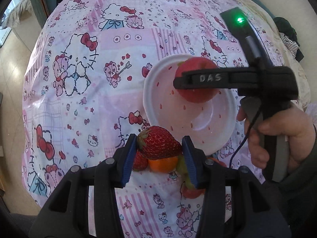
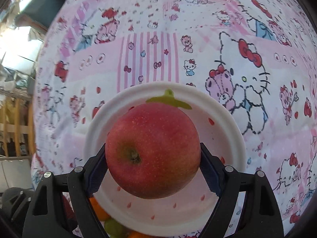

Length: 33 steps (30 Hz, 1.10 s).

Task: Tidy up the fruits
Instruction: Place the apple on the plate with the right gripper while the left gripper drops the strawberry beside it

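Observation:
My left gripper (image 1: pixel 159 145) is shut on a large red strawberry (image 1: pixel 158 141), held above the pink cartoon cloth just short of a white bowl (image 1: pixel 156 107). My right gripper (image 2: pixel 153 154) is shut on a red apple (image 2: pixel 152 152) and holds it over the white bowl (image 2: pixel 227 123); the same apple (image 1: pixel 198 97) and the right gripper's finger (image 1: pixel 208 78) show in the left wrist view. Below the left gripper lie a second strawberry (image 1: pixel 139 162), an orange fruit (image 1: pixel 163 163), a green grape (image 1: pixel 181 164) and another red fruit (image 1: pixel 191 193).
A green leaf-shaped tab (image 2: pixel 168 99) sits on the bowl's far rim. An orange fruit (image 2: pixel 100 210) and a green grape (image 2: pixel 114 226) lie by the bowl's near edge. Dark and striped clothes (image 1: pixel 287 35) lie at the cloth's far right. Floor (image 1: pixel 13 75) is left of the cloth.

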Each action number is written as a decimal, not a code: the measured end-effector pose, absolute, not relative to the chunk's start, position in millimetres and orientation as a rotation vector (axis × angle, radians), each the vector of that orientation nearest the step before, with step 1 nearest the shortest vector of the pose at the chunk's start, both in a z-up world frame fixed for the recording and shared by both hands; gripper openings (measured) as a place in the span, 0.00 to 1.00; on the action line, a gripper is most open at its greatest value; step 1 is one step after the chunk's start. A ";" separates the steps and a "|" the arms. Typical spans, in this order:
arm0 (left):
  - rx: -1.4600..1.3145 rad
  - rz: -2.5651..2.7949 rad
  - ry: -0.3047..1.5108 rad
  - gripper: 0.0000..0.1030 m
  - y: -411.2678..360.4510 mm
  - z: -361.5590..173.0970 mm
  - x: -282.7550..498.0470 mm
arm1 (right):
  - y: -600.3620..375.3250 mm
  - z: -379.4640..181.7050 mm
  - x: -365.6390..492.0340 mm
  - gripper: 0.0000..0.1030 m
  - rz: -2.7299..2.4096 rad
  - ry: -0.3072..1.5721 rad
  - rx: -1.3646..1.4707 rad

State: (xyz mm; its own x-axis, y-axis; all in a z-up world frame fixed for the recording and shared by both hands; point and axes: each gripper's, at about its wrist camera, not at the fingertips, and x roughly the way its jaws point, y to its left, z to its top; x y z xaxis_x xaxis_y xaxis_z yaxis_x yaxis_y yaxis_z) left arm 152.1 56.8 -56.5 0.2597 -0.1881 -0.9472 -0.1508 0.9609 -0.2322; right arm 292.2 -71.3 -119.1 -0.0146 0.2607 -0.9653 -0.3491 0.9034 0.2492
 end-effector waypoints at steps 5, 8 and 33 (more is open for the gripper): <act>-0.315 -0.024 1.329 0.41 60.7 -63.6 152.6 | -71.3 -127.5 296.1 0.84 0.447 1.510 -0.077; -0.314 -0.024 1.331 0.41 60.4 -64.8 153.1 | -74.2 -128.2 298.9 0.85 0.455 1.518 -0.061; -0.068 -0.134 1.346 0.41 23.1 -100.9 222.4 | -218.1 -34.2 236.5 0.87 0.467 1.375 0.286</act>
State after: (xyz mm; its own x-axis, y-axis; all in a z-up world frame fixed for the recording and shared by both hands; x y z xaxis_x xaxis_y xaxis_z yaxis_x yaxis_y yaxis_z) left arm 222.4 23.1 -100.9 0.2170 -0.1360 -0.9666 0.0573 0.9903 -0.1265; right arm 236.5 -218.1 -34.2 0.1249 0.4774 -0.8698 -0.1506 0.8756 0.4590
